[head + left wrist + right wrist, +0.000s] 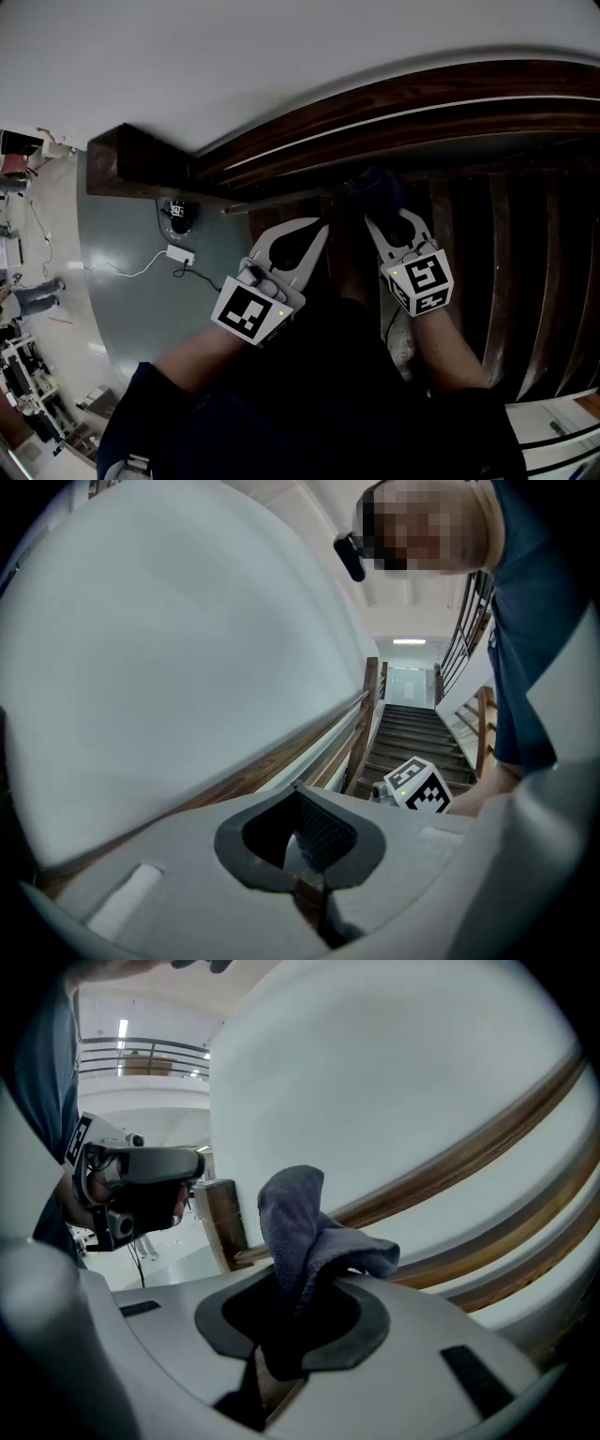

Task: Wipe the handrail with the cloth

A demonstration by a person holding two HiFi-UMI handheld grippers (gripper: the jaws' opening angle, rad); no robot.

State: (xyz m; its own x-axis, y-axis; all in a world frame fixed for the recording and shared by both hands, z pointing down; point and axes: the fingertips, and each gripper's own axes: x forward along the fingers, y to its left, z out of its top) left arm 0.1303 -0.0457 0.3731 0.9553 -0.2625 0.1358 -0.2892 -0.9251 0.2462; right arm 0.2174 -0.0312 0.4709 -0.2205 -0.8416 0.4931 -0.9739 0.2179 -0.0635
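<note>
The dark wooden handrail [394, 108] slopes across the head view below a white wall. It also shows as a brown rail [281, 754] in the left gripper view, and the handrail [487, 1138] crosses the right gripper view. My right gripper [375, 217] is shut on a dark blue-grey cloth [375, 183], which sits bunched just under the rail. That cloth [302, 1232] sticks up out of the right gripper [281, 1283]. My left gripper [322, 225] is beside it on the left, shut with nothing in it. In its own view, the left gripper [296, 789] points along the rail.
A square newel post [127, 159] ends the rail at the left. Dark balusters [525, 262] stand at the right. A white power adapter with its cable [178, 253] and a black round object [178, 216] lie on the grey floor. Stairs [412, 728] climb ahead.
</note>
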